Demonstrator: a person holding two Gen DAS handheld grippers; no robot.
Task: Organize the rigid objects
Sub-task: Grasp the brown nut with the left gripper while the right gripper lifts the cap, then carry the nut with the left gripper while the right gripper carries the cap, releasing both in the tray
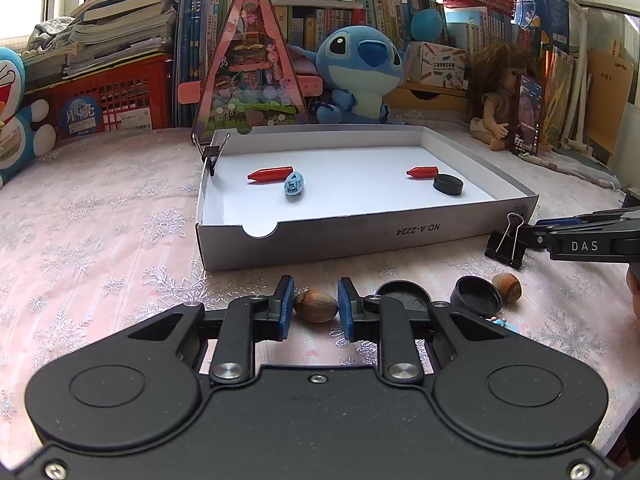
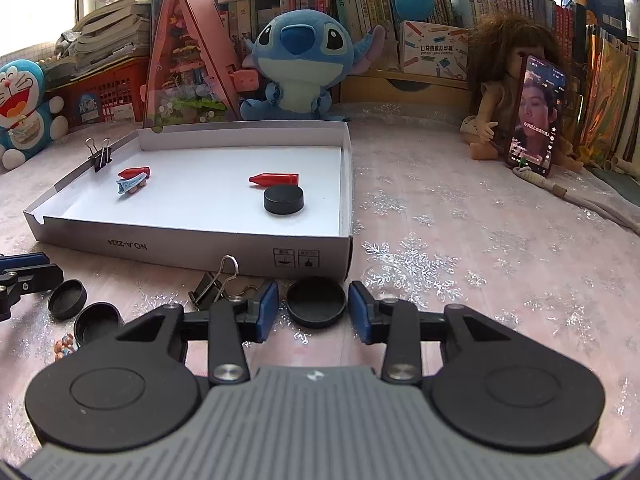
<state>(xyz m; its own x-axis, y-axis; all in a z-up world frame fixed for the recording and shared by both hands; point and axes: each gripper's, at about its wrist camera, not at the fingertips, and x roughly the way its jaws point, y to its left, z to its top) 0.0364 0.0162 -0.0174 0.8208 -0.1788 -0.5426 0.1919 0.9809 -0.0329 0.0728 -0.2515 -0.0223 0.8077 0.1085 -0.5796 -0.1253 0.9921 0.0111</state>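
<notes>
A white shallow box (image 1: 440, 232) (image 2: 200, 244) holds two red caps (image 1: 270, 174) (image 1: 422, 171), a blue clip (image 1: 294, 184) and a black puck (image 1: 448, 185). My left gripper (image 1: 316, 308) is open with a brown nut (image 1: 316, 306) between its blue pads on the table, pads close to it. My right gripper (image 2: 314, 306) is open around a black cap (image 2: 316, 302) lying on the table. The right gripper also shows at the right edge of the left wrist view (image 1: 520, 236), next to a black binder clip (image 1: 505, 242).
Two more black caps (image 2: 67, 299) (image 2: 96, 322), a binder clip (image 2: 210, 290) and a second nut (image 1: 507, 287) lie before the box. A binder clip (image 2: 99, 156) sits on the box rim. Plush toys, a doll, a phone (image 2: 534, 116) and books stand behind.
</notes>
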